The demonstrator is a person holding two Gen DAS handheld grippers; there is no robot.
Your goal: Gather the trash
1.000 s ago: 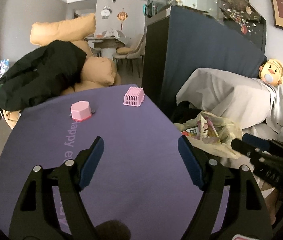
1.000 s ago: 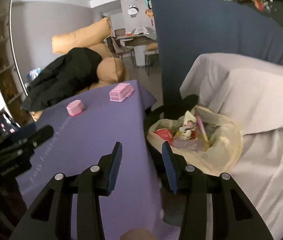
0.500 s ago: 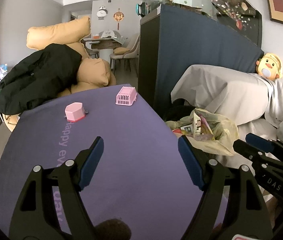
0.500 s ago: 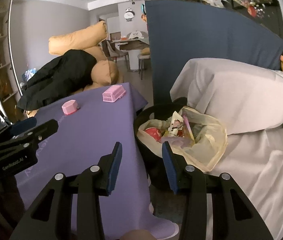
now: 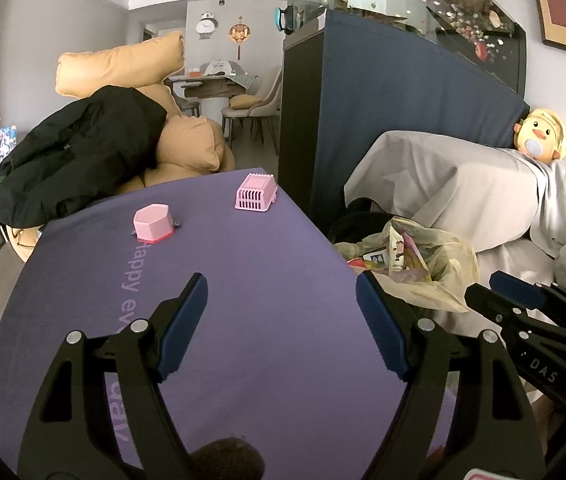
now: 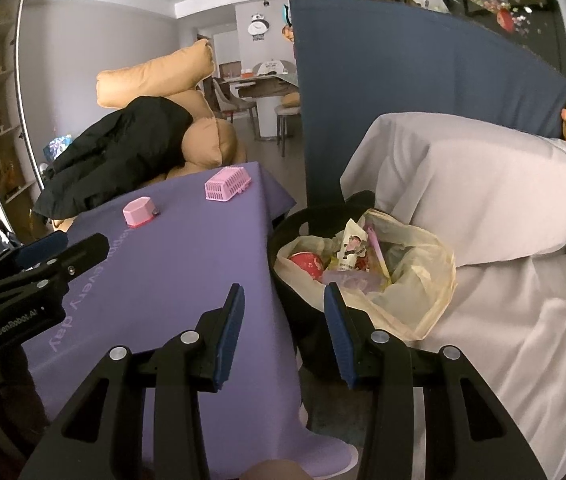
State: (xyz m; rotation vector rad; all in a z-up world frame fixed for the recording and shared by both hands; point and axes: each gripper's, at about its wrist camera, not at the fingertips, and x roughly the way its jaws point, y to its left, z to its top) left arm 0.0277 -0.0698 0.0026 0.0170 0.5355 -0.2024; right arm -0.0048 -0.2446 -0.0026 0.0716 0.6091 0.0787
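Note:
A black bin (image 6: 283,236) lined with a yellowish bag (image 6: 423,276) stands beside the purple table and holds wrappers and a red cup (image 6: 309,265). My right gripper (image 6: 283,316) hangs open and empty above the gap between table edge and bin. My left gripper (image 5: 281,320) is open wide over the purple tablecloth (image 5: 243,280), with nothing between its blue pads. The bag (image 5: 431,276) lies to its right in the left wrist view. Each gripper shows in the other's view, the right gripper (image 5: 523,300) and the left gripper (image 6: 43,248).
A pink hexagonal box (image 5: 152,224) and a pink slatted basket (image 5: 256,192) sit at the table's far end. Behind are tan cushions (image 5: 187,148) with a black jacket (image 5: 79,152). A dark blue cabinet (image 6: 403,100) and a grey-covered sofa (image 6: 483,200) flank the bin.
Both views have shifted slightly, so the table and bin sit a little farther off and lower in frame. Both grippers keep the same opening.

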